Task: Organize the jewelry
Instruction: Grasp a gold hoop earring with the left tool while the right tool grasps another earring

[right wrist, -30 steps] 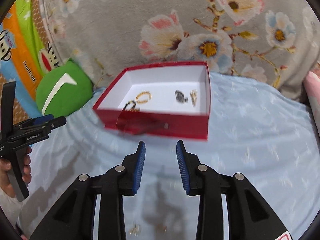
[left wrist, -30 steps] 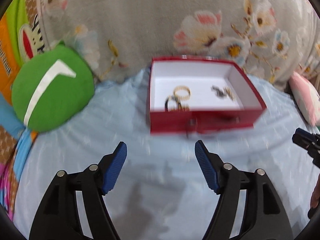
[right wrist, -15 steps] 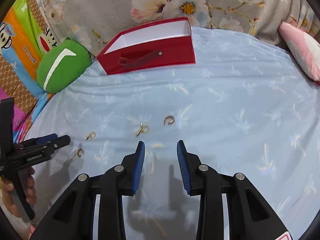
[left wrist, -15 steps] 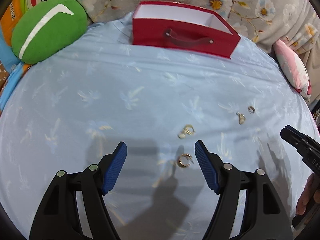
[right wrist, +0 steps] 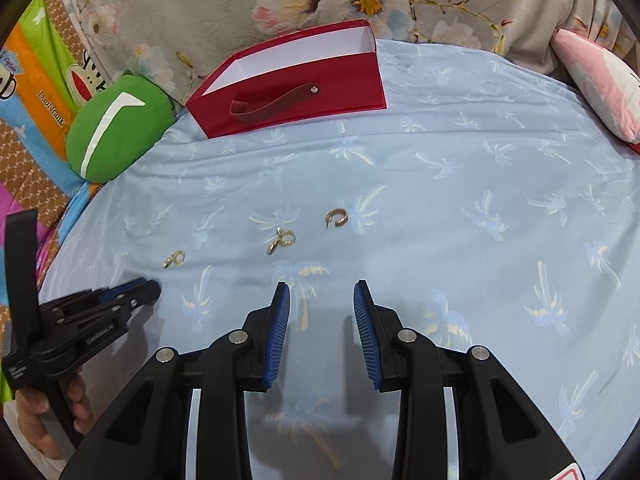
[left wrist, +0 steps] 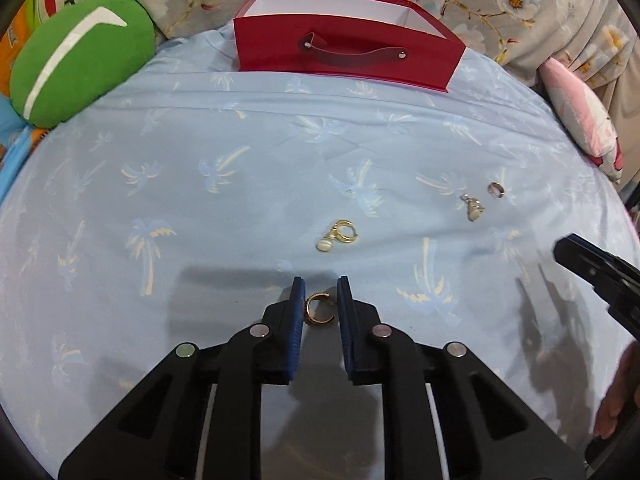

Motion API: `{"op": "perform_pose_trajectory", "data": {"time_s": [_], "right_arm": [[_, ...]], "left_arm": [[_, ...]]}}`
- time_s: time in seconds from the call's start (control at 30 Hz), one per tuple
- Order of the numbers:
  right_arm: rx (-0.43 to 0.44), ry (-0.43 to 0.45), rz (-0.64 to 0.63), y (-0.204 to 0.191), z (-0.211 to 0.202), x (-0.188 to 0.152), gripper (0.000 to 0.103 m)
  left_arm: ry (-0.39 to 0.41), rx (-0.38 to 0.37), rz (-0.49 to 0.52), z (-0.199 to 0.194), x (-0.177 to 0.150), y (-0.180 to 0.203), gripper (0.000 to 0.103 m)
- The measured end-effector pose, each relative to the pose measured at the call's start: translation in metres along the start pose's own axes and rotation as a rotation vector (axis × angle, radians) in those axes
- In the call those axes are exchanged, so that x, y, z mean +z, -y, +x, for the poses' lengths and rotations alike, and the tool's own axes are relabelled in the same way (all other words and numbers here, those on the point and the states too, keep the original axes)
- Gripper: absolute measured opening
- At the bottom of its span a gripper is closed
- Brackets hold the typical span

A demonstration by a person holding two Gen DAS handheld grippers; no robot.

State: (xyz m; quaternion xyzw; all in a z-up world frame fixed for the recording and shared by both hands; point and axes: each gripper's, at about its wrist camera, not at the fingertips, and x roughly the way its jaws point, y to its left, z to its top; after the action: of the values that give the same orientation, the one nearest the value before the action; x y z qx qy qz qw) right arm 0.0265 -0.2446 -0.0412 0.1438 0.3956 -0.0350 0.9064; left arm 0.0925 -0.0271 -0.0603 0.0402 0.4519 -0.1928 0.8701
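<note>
Left tool (left wrist: 321, 292) is closing its blue pads around a gold ring (left wrist: 319, 309) that lies on the bed (left wrist: 240, 184); the ring sits between the pads, with a small gap showing on each side, so they are not pressing it. Just beyond it lies a hoop earring (left wrist: 340, 235) with a pale bead. Farther right, near each other, lie a second earring (left wrist: 473, 207) and a small band (left wrist: 496, 189). In the right wrist view those two show nearest the right tool (right wrist: 321, 296), as a double hoop (right wrist: 281, 240) and a wide gold band (right wrist: 337, 217). Right tool hangs above the sheet with its pads spread partway and nothing between them. A red box (left wrist: 344, 54) with a strap handle stands open at the far edge of the bed, well apart from the jewelry. A green cushion (left wrist: 80, 60) lies to its left, and a pink pillow (left wrist: 580, 120) to the right. Floral fabric (right wrist: 360, 0) rises behind the box.
</note>
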Motion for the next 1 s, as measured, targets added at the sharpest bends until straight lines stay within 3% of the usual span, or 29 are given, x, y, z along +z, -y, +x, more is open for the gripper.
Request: {"op": "perform_pose_trajectory", "data": {"time_s": [0.23,0.5,0.6,0.63,0.8,1.0], "right_arm": [[-0.02,-0.004,0.007,0.0,0.029,0.032,0.033],[-0.053,-0.043,-0.01,-0.006,0.061,0.039,0.033],[-0.071,-0.052,-0.02,-0.006,0.068,0.039,0.027],[-0.076,-0.058,-0.022,-0.006,0.07,0.038,0.018],[-0.081,-0.061,-0.035,-0.006,0.072,0.036,0.001],[-0.082,-0.026,-0.042,-0.008,0.061,0.038,0.0]], "left_arm": [[0.017,-0.039,-0.026,-0.012,0.0,-0.005,0.015],[0.037,-0.033,-0.044,-0.021,0.003,-0.013,0.015],[0.035,-0.033,-0.053,-0.02,0.004,-0.015,0.015],[0.034,-0.032,-0.056,-0.02,0.004,-0.016,0.015],[0.035,-0.032,-0.067,-0.02,0.006,-0.021,0.015],[0.046,-0.026,-0.086,-0.025,0.009,-0.029,0.015]]}}
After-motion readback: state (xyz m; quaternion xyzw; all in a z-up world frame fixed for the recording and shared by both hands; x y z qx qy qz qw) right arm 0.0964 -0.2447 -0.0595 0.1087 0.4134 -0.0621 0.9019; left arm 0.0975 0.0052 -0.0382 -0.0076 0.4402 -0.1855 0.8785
